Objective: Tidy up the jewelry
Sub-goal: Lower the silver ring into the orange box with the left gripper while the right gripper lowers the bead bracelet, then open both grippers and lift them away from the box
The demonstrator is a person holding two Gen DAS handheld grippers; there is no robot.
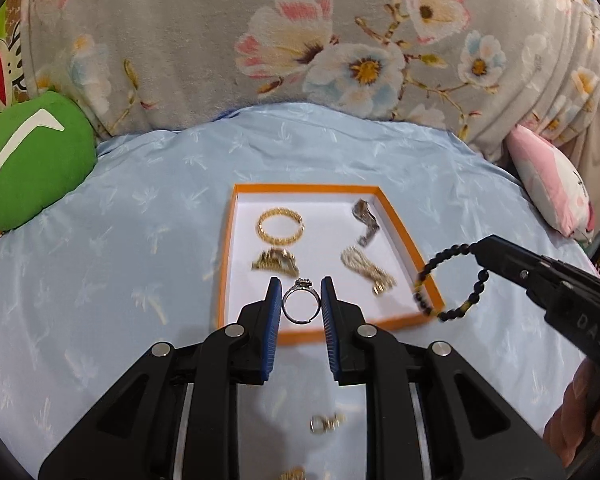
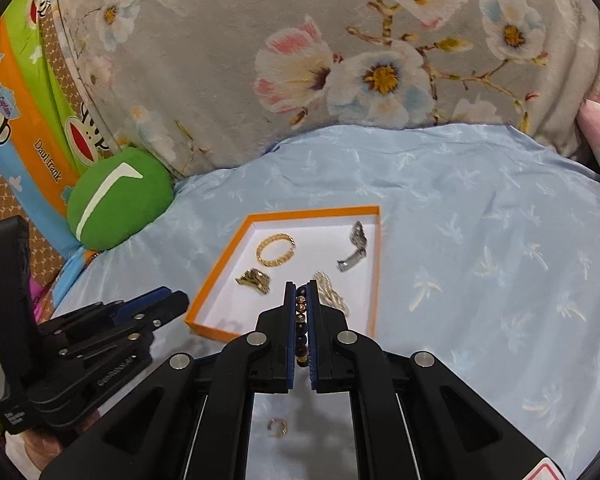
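Note:
An orange-rimmed white tray (image 1: 404,236) (image 2: 220,256) lies on the blue bed cover. In it are a gold bangle (image 1: 280,226) (image 2: 275,249), a gold piece (image 1: 276,262) (image 2: 254,279), a silver watch band (image 1: 365,222) (image 2: 354,250) and a pale chain (image 1: 366,268) (image 2: 330,288). My left gripper (image 1: 300,300) (image 2: 168,300) is shut on a silver stone ring (image 1: 300,302), held above the tray's near edge. My right gripper (image 2: 301,286) (image 1: 480,252) is shut on a dark beaded bracelet (image 1: 452,280) (image 2: 301,320), hanging over the tray's right near corner.
A small gold ring (image 1: 325,424) (image 2: 278,427) lies on the cover near me, and another gold piece (image 1: 294,474) shows at the bottom edge. A green cushion (image 1: 32,160) (image 2: 116,196) sits left, a floral pillow (image 1: 300,40) behind, a pink pillow (image 1: 548,184) right.

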